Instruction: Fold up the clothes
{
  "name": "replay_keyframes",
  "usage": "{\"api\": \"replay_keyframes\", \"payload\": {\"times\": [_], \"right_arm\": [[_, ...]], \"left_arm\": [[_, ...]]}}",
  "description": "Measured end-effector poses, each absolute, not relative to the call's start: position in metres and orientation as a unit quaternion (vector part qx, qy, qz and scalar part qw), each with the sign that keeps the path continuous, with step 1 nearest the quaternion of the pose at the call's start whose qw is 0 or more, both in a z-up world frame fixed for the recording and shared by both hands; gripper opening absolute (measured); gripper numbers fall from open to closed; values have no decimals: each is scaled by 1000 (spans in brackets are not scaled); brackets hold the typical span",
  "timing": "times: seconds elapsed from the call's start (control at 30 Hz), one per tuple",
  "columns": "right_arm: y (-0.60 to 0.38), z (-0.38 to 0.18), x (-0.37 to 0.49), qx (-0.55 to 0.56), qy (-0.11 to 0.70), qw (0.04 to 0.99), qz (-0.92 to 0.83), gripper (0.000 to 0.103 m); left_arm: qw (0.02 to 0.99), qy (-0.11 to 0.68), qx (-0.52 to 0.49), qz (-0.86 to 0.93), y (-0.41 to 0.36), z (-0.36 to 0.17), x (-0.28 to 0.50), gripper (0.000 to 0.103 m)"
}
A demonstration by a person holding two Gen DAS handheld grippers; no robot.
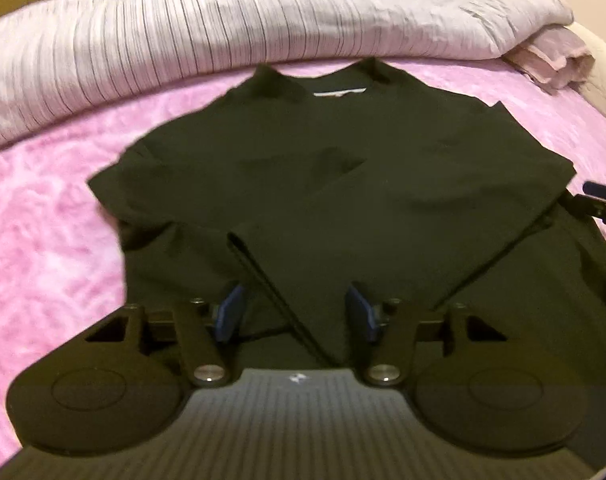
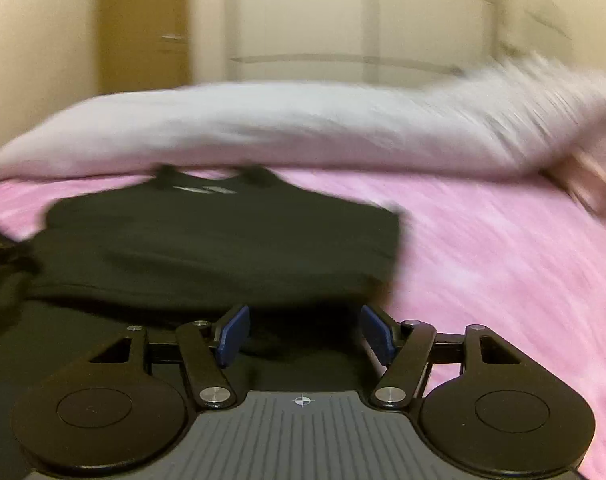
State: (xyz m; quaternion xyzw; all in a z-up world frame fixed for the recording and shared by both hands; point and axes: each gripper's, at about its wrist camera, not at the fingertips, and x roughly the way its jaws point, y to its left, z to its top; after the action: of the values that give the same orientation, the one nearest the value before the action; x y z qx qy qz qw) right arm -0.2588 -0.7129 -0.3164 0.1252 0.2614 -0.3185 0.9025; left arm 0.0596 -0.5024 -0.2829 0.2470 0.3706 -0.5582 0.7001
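A black T-shirt lies flat on the pink blanket, its collar and white label at the far side. Both sides are folded in over the body, and a hemmed edge runs diagonally toward me. My left gripper hovers low over the near part of the shirt. Its blue pads stand apart with that hem passing between them, not pressed. In the blurred right wrist view, my right gripper is open over the near right edge of the shirt. The right gripper's tip shows at the shirt's right side.
A pale striped duvet is bunched along the far side of the bed. A folded pinkish cloth lies at the far right. Pink blanket spreads to the right of the shirt. A cream wall and cupboard stand behind.
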Motion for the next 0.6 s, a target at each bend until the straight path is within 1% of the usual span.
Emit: {"api": "replay_keyframes", "payload": {"times": [0.03,0.07,0.1,0.17,0.3,0.37,0.4,0.53,0.6], "right_arm": [[-722,-318,-263,136,259,901,-322,66],[-730,-319,-268,148,256,898,-325,66],[-735,-320,-266,143,258,899,-325,66],[-741,-323,-258,132,264,900,-321,66],[-755,-332,-241,126,279,900,-309,66],[-764,-337,-228,124,289,902,-295,66],[-770,-340,-223,123,294,901,-293,66],[-785,-335,-229,51,307,871,-379,66],[-784,-338,-235,37,314,872,-374,69]], "left_arm": [[699,371,246,-560,-505,-284,59,33],[697,370,246,-563,-506,-285,59,23],[698,364,249,-564,-507,-283,57,5],[703,345,253,-568,-507,-273,54,5],[733,290,230,-571,-502,-238,59,5],[745,279,224,-562,-505,-229,67,4],[748,280,224,-558,-507,-229,72,4],[738,305,234,-555,-512,-248,83,5],[730,314,247,-554,-513,-263,83,5]]}}
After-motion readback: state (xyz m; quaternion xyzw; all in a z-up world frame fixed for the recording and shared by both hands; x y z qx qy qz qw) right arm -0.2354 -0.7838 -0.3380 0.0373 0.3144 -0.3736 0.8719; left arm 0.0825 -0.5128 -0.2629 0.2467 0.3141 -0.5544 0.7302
